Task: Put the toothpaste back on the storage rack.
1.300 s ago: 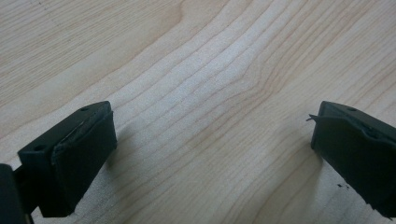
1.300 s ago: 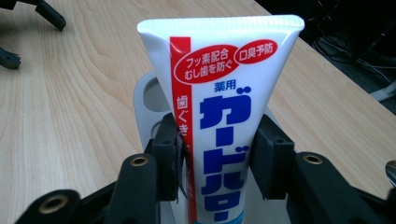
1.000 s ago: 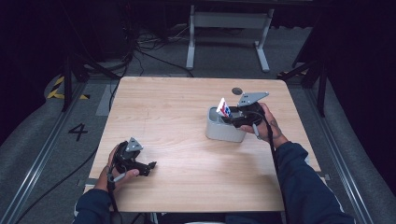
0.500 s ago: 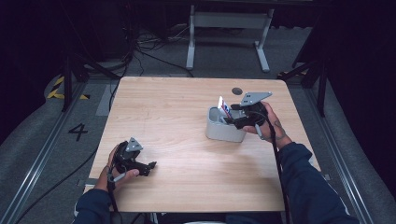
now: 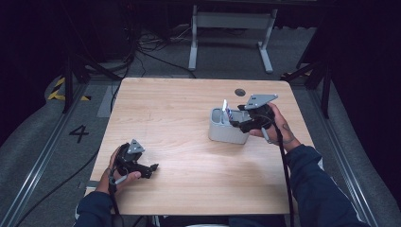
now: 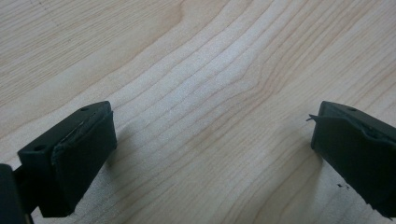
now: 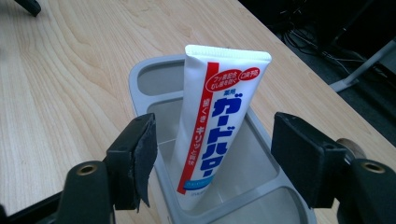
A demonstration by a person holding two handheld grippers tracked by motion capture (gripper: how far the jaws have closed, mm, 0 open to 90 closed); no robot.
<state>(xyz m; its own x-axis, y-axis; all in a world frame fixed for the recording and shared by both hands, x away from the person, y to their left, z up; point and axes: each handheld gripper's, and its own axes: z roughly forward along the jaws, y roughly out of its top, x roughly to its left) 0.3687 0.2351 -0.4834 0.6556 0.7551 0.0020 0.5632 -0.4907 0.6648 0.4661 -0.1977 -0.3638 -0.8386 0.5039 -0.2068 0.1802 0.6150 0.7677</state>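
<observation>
Right tongs [image 7: 210, 158] spread wide at the lower middle of the right gripper view, gripping nothing, one jaw either side of a toothpaste tube [image 7: 219, 126]. Tube standing crimped end up, tilted, in the middle compartment of a grey organiser [image 7: 140, 74]; cannot tell whether resting on a wall. In the high view, organiser [image 5: 227, 135] right of centre on the tabletop [image 5: 179, 109], right tongs [image 5: 243, 124] just beside its right side, tube [image 5: 225, 108] poking above the rim.

Left tongs [image 6: 210, 154] also wide open and empty, close over bare wood grain; in the high view, at lower left [image 5: 142, 166], well apart from the organiser.

Likely risks: tube tipping further or sliding down the compartment if bumped; a jaw catching the organiser rim and dragging the light tray across the wood; a squeeze too high on the flat crimp slipping off.

Little in the way: a small dark round spot [image 5: 240, 92] near the upper right of the tabletop, cables and a stand on the floor at the top of the frame.
</observation>
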